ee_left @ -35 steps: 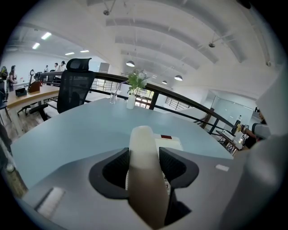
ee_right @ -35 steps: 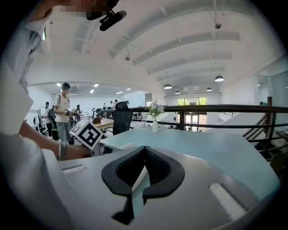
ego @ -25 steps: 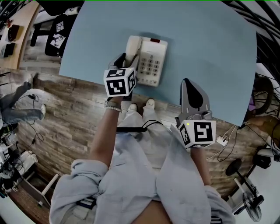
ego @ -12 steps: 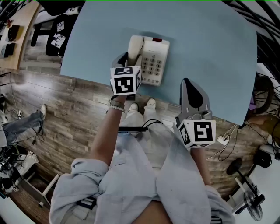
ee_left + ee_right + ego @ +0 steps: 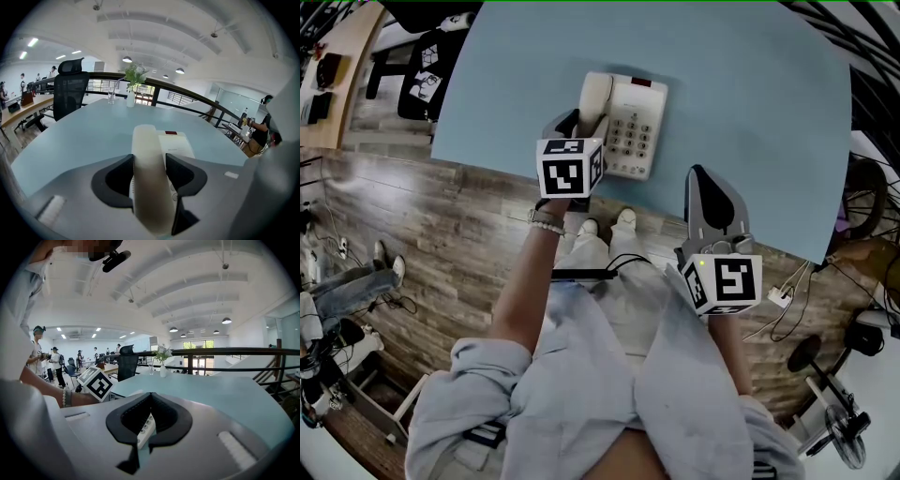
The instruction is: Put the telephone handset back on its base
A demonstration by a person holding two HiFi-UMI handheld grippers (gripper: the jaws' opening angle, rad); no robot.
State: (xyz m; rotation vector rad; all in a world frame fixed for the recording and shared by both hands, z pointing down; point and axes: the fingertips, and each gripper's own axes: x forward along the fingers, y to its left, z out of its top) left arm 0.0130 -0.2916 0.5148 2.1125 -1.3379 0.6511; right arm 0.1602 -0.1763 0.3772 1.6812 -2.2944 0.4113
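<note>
On the pale blue counter [image 5: 750, 103], at 12 o'clock from us, sits the cream telephone base [image 5: 636, 131] with its keypad [image 5: 625, 139] facing up. Its handset [image 5: 593, 97] lies lengthwise along the base's 9 o'clock side, over the cradle. We cannot tell whether it is fully seated. Our left gripper [image 5: 575, 129] reaches in from 6 o'clock. In the left gripper view its jaws are clamped on the handset's near end, one against each side. Our right gripper [image 5: 700, 178] hangs at about 4 o'clock from the base, its tips over the counter and apart from the telephone. Its jaws are together, tips touching, and hold nothing. Through the loop they form, the right gripper view shows part of the keypad. Far across the counter, toward 12 o'clock, stand a white vase [image 5: 130, 99] holding a green plant [image 5: 135, 76] and a drinking glass [image 5: 111, 96].
</note>
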